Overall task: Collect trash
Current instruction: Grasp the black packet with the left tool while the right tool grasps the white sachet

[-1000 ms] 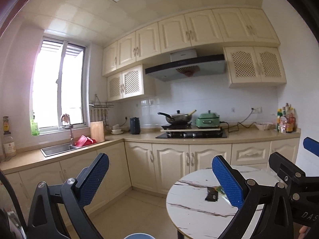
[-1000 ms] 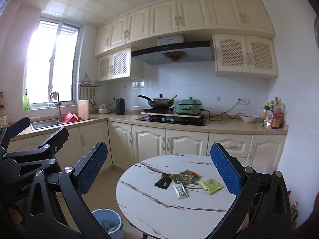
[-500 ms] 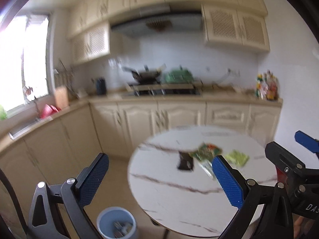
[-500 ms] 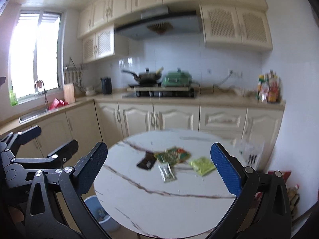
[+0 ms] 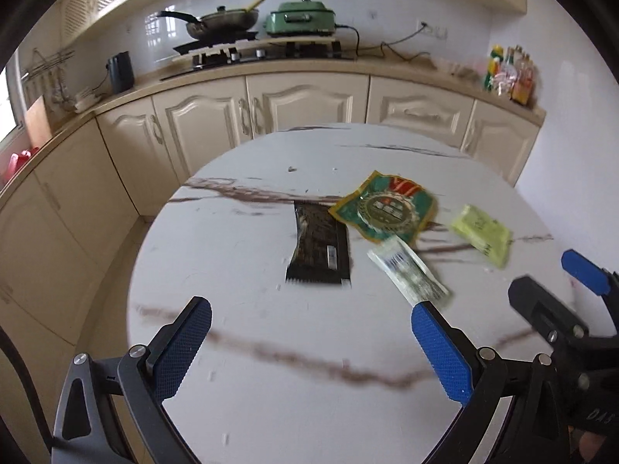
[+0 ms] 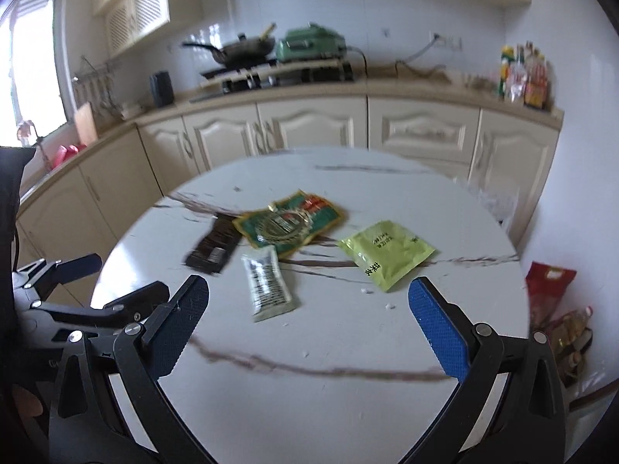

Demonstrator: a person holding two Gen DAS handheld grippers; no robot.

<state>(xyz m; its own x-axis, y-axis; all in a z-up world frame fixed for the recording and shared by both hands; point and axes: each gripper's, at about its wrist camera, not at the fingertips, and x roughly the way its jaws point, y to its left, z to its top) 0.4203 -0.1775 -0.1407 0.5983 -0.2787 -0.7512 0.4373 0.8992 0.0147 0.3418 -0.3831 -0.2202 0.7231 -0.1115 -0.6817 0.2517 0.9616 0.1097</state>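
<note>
A: Where is the trash?

B: Four wrappers lie flat near the middle of the table point(image 5: 240, 417), toward its far edge: black point(image 5: 319, 248), green point(image 5: 387, 208), white point(image 5: 409, 272), yellow point(image 5: 481, 234). They are loosely clustered, so you can probably take one at a time.

A: And your grippers?

B: Your left gripper point(image 5: 309, 342) and right gripper point(image 6: 307, 323) both hang wide and empty over the near edge, angled down at the pile.
</note>
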